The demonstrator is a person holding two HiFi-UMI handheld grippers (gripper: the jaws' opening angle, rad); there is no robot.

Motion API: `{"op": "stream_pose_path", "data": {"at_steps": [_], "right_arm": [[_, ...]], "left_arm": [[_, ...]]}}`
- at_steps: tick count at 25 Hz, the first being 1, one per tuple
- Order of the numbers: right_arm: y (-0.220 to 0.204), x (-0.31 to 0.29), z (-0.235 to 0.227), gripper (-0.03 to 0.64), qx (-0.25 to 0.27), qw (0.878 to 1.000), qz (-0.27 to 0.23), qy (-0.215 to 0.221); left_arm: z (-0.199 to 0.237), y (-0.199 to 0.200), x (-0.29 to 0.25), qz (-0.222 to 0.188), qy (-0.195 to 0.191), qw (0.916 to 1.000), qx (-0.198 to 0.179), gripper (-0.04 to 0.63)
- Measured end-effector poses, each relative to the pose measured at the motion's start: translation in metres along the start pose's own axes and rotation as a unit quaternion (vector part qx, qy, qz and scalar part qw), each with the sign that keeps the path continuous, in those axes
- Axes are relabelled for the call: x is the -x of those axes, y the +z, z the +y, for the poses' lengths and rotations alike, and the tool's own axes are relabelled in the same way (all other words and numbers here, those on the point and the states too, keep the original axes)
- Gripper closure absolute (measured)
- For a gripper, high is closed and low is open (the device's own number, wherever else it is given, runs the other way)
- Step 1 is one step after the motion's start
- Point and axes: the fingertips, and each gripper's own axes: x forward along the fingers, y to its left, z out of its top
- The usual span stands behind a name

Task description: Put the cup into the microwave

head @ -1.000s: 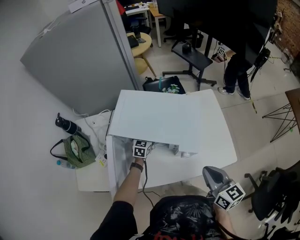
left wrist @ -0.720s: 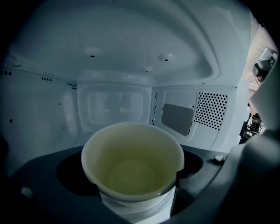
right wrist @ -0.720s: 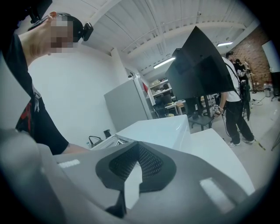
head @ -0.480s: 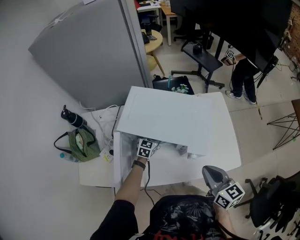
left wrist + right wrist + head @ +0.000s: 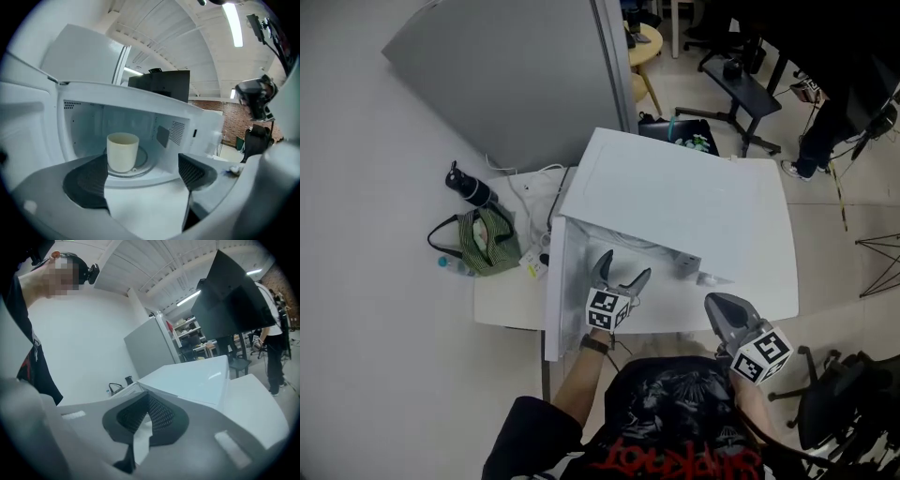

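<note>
Before our left tool point(image 5: 140, 176), its jaws spread and empty, the mouth of the microwave point(image 5: 675, 202) is unblocked, and the open door point(image 5: 552, 302) walls off the left side of the approach. Inside, the cream cup point(image 5: 122, 151) stands upright left of centre on the turntable point(image 5: 142, 161), leaving free room to its right and above. On the counter point(image 5: 502, 305) beyond the door, a green bag point(image 5: 487, 242) lies well apart from the opening.

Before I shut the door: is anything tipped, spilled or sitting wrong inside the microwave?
Nothing stands out. The cup stands upright on the turntable inside the microwave, with no spill visible around it. The left gripper is open and apart from the cup. The door is open.
</note>
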Motion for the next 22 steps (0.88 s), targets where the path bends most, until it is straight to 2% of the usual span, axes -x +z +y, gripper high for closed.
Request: {"op": "stream_pose_path", "data": {"at_steps": [5,9,12,13,16,17,20,22], "right_arm": [[-0.005,-0.023,0.016,0.617,0.005,0.999,0.013,0.052],[-0.008,-0.032,0.034,0.617,0.023,0.995,0.017,0.097],[-0.007,-0.034,0.044,0.617,0.036,0.992,0.017,0.123],[-0.006,-0.034,0.047,0.617,0.041,0.991,0.015,0.129],[-0.001,-0.033,0.052,0.617,0.052,0.987,0.008,0.149],[0.001,-0.033,0.054,0.617,0.054,0.986,0.006,0.156],[0.005,-0.034,0.059,0.617,0.058,0.982,0.001,0.181],[0.008,-0.034,0.062,0.617,0.061,0.979,-0.002,0.196]], "left_arm": [[-0.062,0.003,0.050,-0.008,-0.016,0.9995,0.025,0.138],[-0.099,0.014,0.080,-0.018,-0.004,0.9986,0.049,0.164],[-0.114,0.027,0.092,-0.017,0.006,0.9988,0.045,0.201],[-0.116,0.033,0.095,-0.018,0.012,0.9990,0.039,0.250],[-0.116,0.057,0.105,-0.032,0.038,0.9985,0.020,0.471],[-0.115,0.065,0.108,-0.039,0.047,0.9980,0.016,0.511],[-0.115,0.087,0.115,-0.056,0.061,0.9965,0.015,0.595],[-0.117,0.098,0.117,-0.063,0.062,0.9958,0.019,0.595]]}}
